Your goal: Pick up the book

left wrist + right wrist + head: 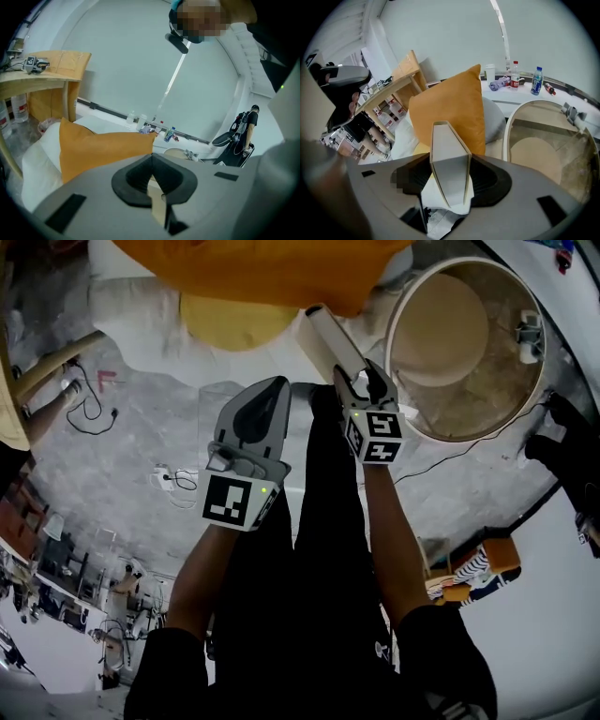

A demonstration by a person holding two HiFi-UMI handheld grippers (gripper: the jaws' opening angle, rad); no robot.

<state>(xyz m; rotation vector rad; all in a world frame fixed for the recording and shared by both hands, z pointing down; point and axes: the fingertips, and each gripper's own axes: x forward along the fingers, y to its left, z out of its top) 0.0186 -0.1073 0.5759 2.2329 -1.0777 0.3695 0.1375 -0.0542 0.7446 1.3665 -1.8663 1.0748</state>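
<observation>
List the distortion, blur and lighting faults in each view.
Head view: heavy fisheye bows the rim of the round table; the dark trousers lose detail. Left gripper view: black vignette corners, a mosaic patch at top, the left tongs close and soft. Right gripper view: the book is sharp, the orange cushion evenly lit.

A closed book, pale grey-white on its broad face with thin cream boards, sits on edge between the 2 jaws of the right tool, both pads pressing its covers. Its near end is deep between the pads; the rest runs straight ahead past the jaw tips. From the head view the book juts forward and to the left out of the tool's tips, tilted and held in the air. A white sheet hangs under its near end; whether that is part of the book is unclear.
</observation>
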